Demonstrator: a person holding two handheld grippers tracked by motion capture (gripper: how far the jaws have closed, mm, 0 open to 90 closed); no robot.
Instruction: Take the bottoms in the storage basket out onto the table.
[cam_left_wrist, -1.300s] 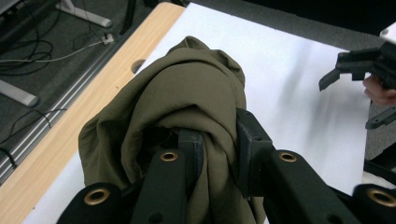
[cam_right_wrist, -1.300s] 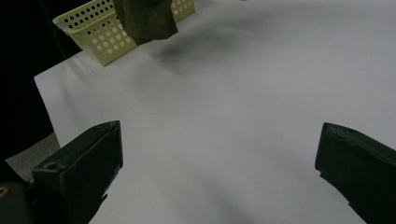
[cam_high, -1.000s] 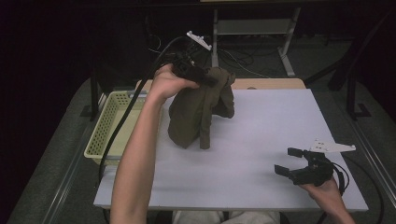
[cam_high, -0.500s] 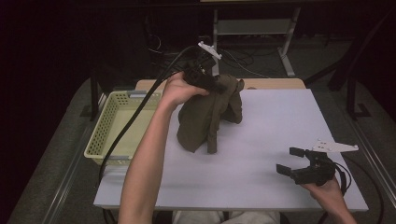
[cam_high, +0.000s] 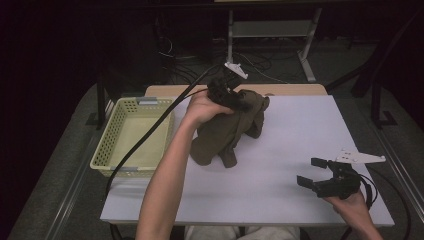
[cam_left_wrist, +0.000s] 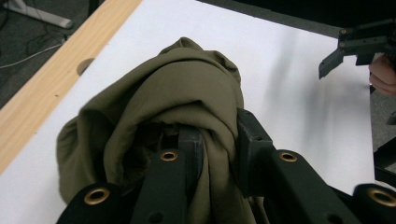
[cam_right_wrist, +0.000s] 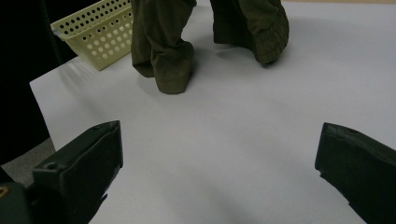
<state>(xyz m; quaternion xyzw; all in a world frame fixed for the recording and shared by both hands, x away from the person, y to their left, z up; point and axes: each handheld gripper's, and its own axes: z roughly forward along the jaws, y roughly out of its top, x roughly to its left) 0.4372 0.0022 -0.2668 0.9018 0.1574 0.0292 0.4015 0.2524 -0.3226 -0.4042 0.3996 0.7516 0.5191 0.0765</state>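
At the table's near right corner the right gripper (cam_high: 320, 177) rests low over the smooth white table (cam_high: 300, 145), its blocky black jaws spread wide with nothing between them. Bare tabletop lies open ahead of it, across to the cloth. Toward the far edge, left of the middle, the left gripper (cam_left_wrist: 219, 140) has its jaws clamped on a bunched fold of the soft olive garment (cam_high: 225, 132); it hangs in crumpled folds, ribbed cuffs trailing onto the table. Beyond the left edge sits a perforated pale-yellow plastic basket (cam_high: 107, 150).
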